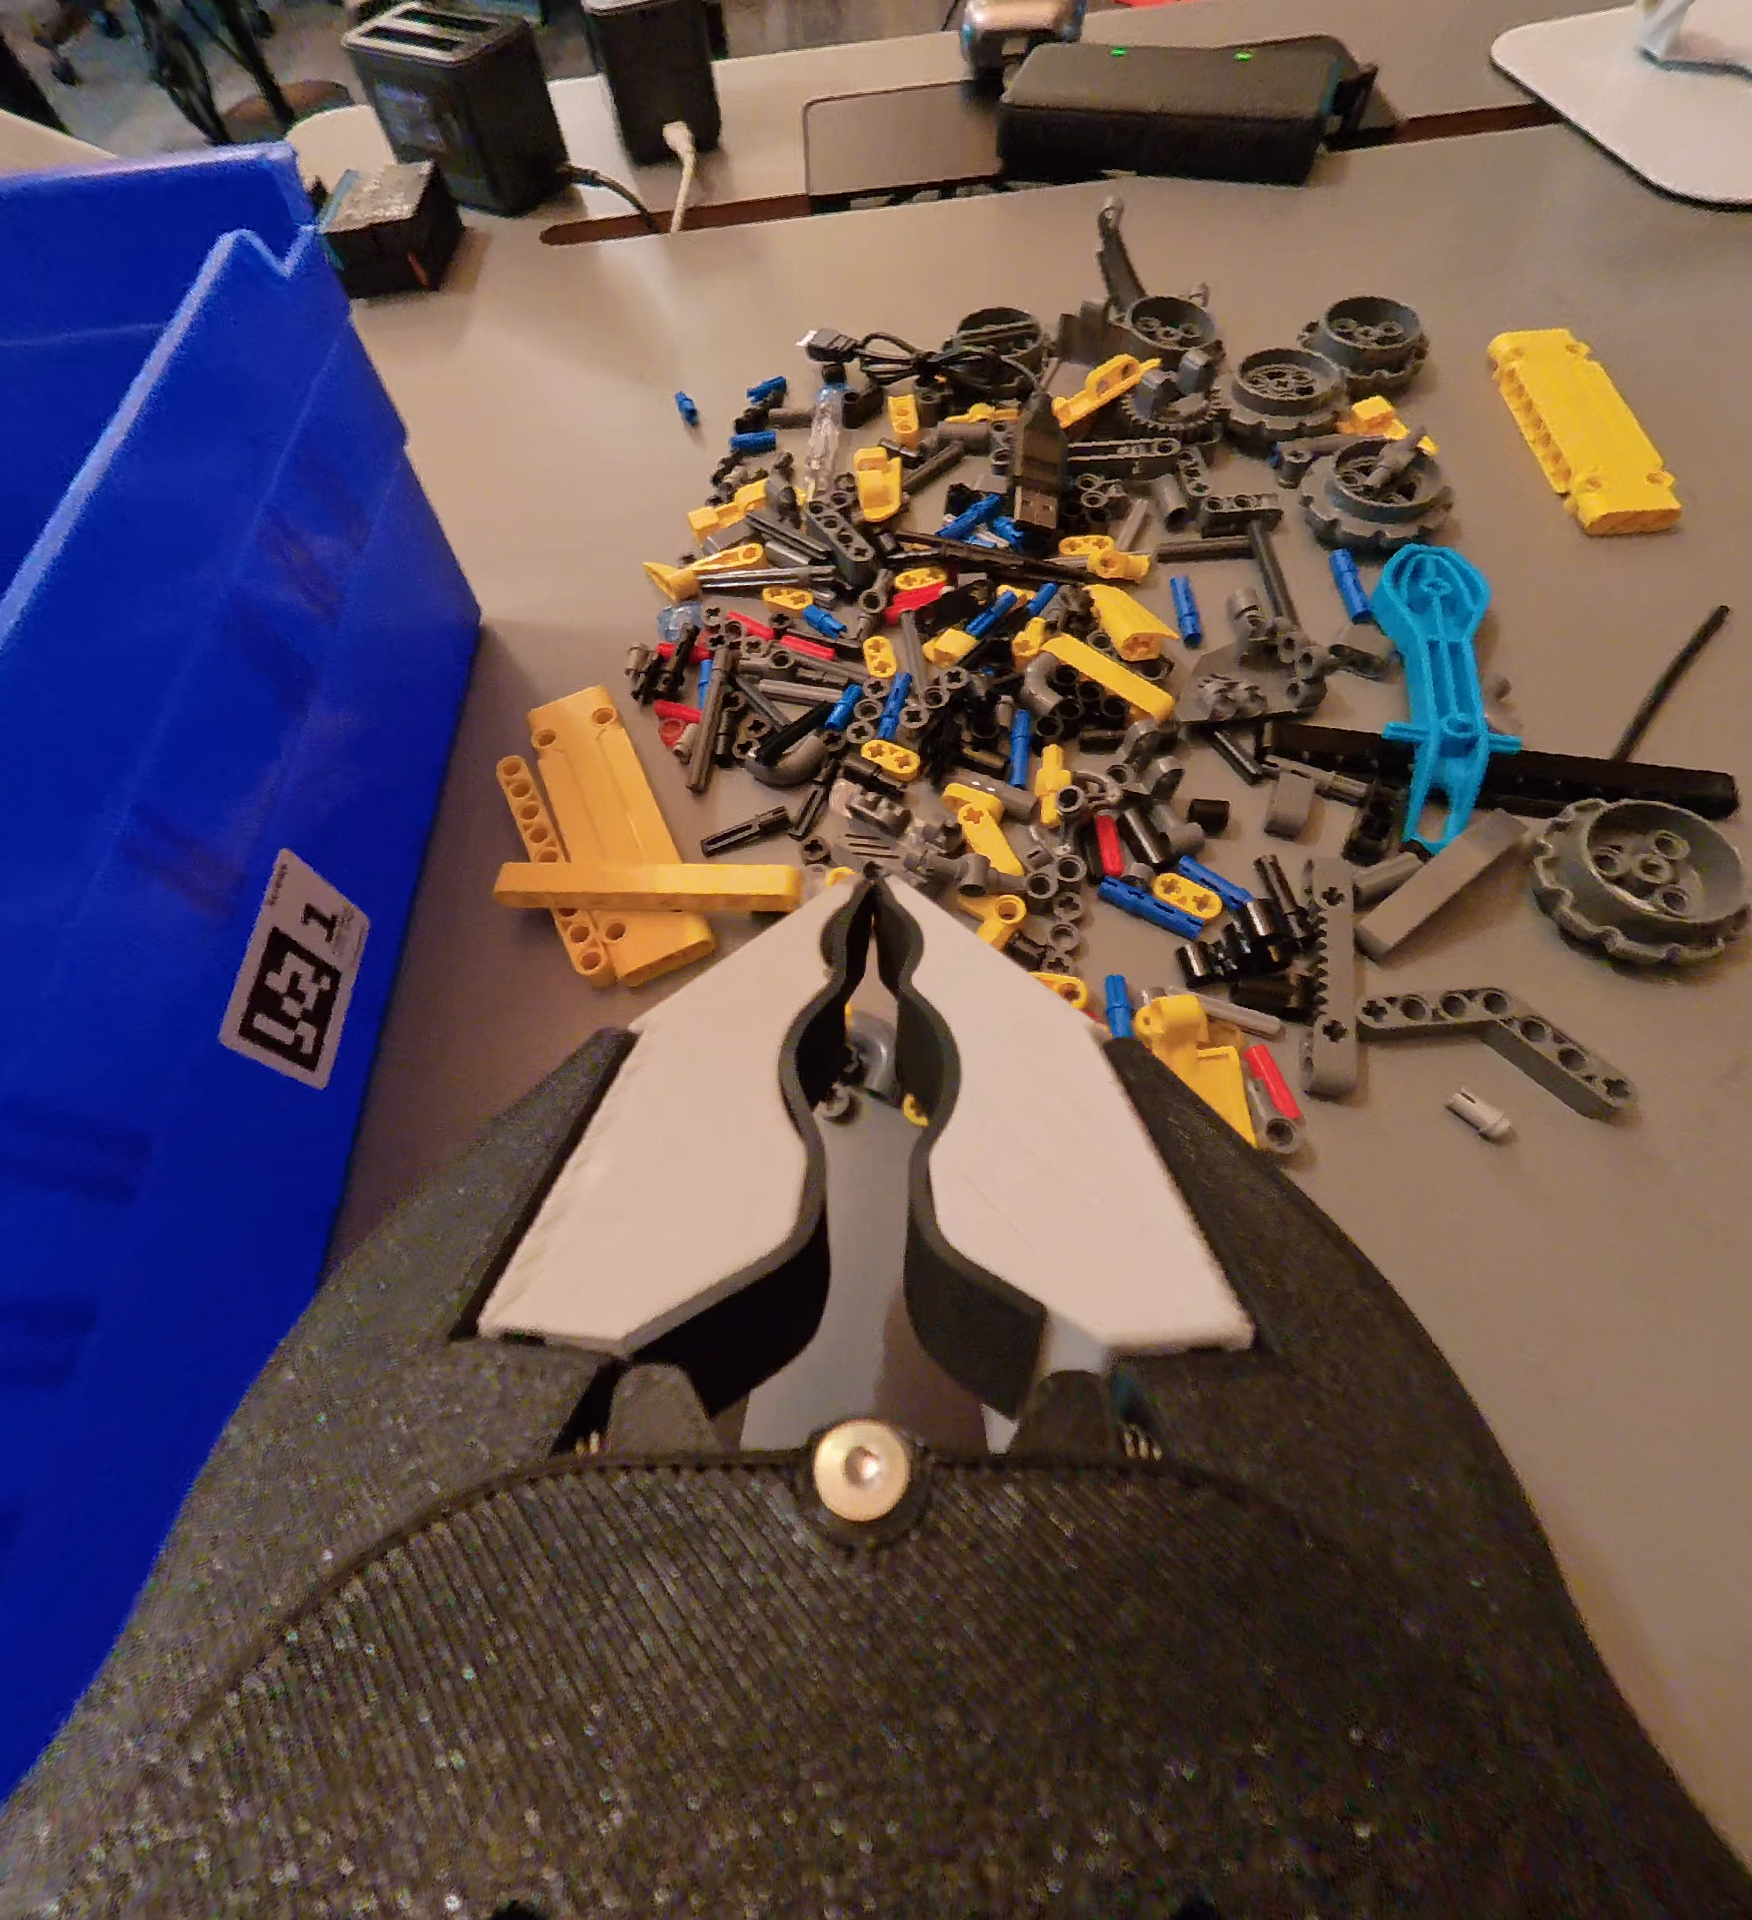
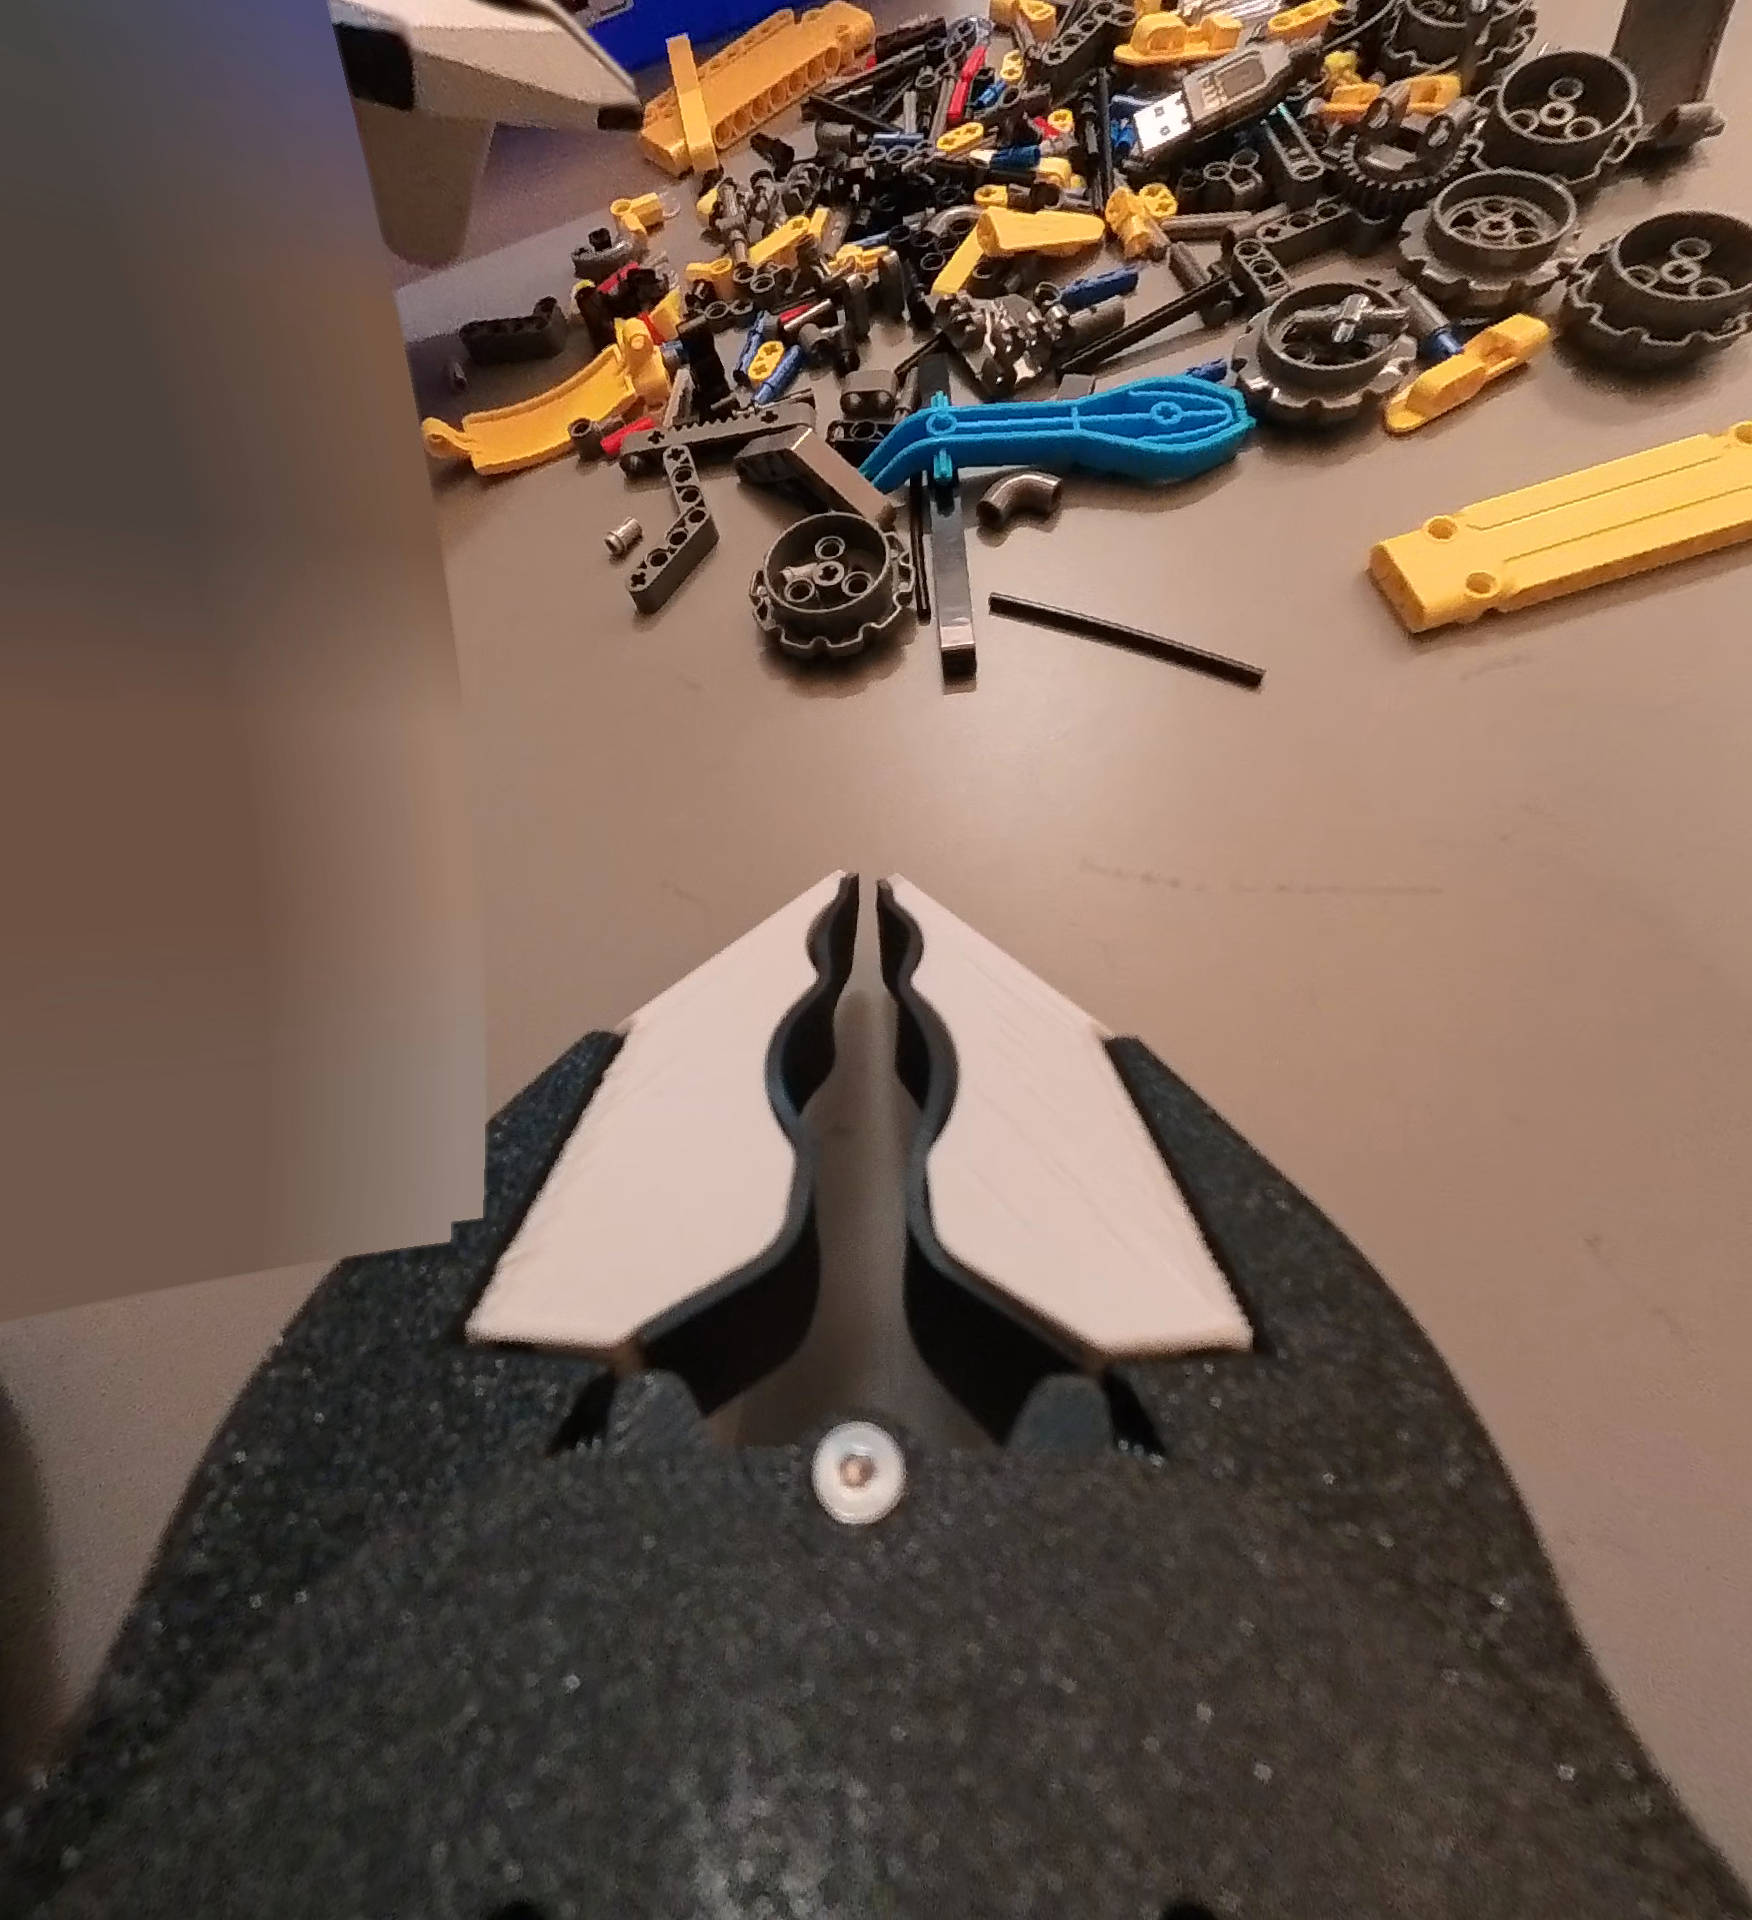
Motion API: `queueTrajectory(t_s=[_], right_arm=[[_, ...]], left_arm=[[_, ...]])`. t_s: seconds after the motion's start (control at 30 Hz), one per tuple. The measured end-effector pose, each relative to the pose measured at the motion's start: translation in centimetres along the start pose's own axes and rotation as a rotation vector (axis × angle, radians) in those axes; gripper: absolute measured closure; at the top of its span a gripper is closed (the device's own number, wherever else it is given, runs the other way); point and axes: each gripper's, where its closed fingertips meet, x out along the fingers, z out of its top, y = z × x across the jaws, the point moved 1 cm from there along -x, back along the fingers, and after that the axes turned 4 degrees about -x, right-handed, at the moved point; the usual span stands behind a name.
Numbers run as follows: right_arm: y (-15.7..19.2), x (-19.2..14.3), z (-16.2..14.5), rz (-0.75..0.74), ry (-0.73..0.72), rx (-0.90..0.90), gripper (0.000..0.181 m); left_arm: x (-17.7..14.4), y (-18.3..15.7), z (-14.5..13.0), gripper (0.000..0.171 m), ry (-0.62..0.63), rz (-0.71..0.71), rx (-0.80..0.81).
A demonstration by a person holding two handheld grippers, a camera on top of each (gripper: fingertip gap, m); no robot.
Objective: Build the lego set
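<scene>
We see the left gripper (image 1: 872, 896) with tips pinched together, nothing visibly held, hovering at the near edge of a pile of small plastic building parts (image 1: 1007, 665) mid-desk (image 1: 1474, 1351). The right gripper (image 2: 867, 883) is also closed and empty – over bare desk, well short of the pile. The parts look light, stiff and smooth; we judge beams like the cyan piece (image 2: 1069, 431) best pinched across the flat. A blue bin (image 1: 176, 644) at the desk's left carries a black-and-white marker sticker (image 1: 295, 971) – writing not transcribed.

Our right gripper (image 2: 864, 883) hovers over bare grey table (image 2: 1267, 987), fingertips nearly touching and empty. We see the brick pile (image 2: 1007, 239) farther off, a yellow panel (image 2: 1599, 520) far right.
</scene>
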Motion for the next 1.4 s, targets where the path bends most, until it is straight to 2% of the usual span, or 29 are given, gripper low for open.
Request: queueTrajectory(t_s=[0.07, 0.63, 0.87, 1.1, 1.27, 1.4], right_arm=[[0.1, 0.0, 0.0, -0.003, 0.002, -0.009, 0.178], [0.2, 0.2, -0.2, -0.008, 0.021, -0.031, 0.175], [0.3, 0.3, -0.3, -0.007, 0.030, -0.037, 0.175], [0.3, 0.4, -0.3, -0.002, 0.037, -0.033, 0.174], [0.3, 0.5, -0.4, -0.001, 0.041, -0.035, 0.174], [0.5, 0.4, -0.3, 0.006, 0.036, -0.042, 0.173]], left_arm=[[0.0, -0.5, 0.0, 0.171, 0.001, -0.035, 0.012], [0.0, 0.1, 0.0, 0.171, 0.003, -0.029, -0.034], [-0.3, 2.6, 0.2, 0.171, -0.024, 0.088, -0.149], [0.2, 2.5, -0.3, 0.166, 0.025, 0.123, -0.106], [0.3, 2.3, -0.2, 0.169, 0.021, 0.109, -0.099], [1.6, 1.6, 1.1, 0.169, 0.014, 0.047, -0.103]])
